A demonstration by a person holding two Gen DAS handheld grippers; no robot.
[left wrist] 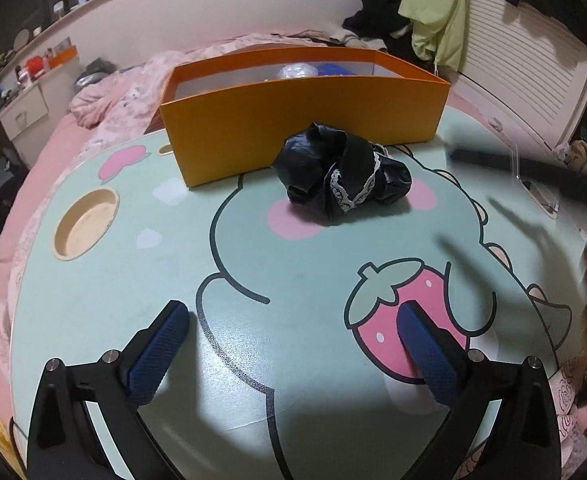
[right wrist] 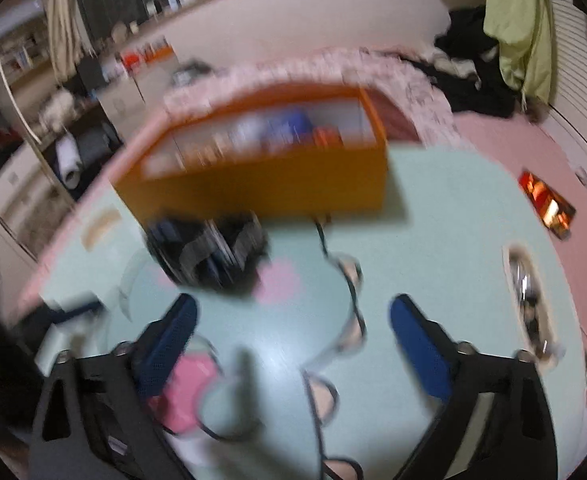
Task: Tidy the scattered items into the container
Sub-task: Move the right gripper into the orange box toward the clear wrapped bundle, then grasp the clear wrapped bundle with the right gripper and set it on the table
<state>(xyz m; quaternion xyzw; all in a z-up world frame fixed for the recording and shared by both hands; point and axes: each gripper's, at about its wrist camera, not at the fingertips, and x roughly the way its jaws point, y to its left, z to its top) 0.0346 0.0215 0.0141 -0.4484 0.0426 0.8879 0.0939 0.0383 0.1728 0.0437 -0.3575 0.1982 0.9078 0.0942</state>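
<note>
A crumpled black garment with white lace trim (left wrist: 339,174) lies on the mint-green cartoon table (left wrist: 165,248), touching the front wall of an orange box (left wrist: 293,120). Inside the box I see a clear wrapped thing and something blue. My left gripper (left wrist: 293,312) hangs open above the table, well short of the garment, nothing between its blue pads (left wrist: 157,352). In the blurred right wrist view my right gripper (right wrist: 293,308) is open and empty, with the black garment (right wrist: 209,252) ahead to the left and the orange box (right wrist: 261,188) beyond it.
The table stands on a pink bed (left wrist: 45,152) with a rumpled pink quilt behind the box. A round cup recess (left wrist: 85,222) is at the table's left. A slot (right wrist: 527,296) holding something shiny is at the table's right edge, and a red packet (right wrist: 547,204) lies on the bed.
</note>
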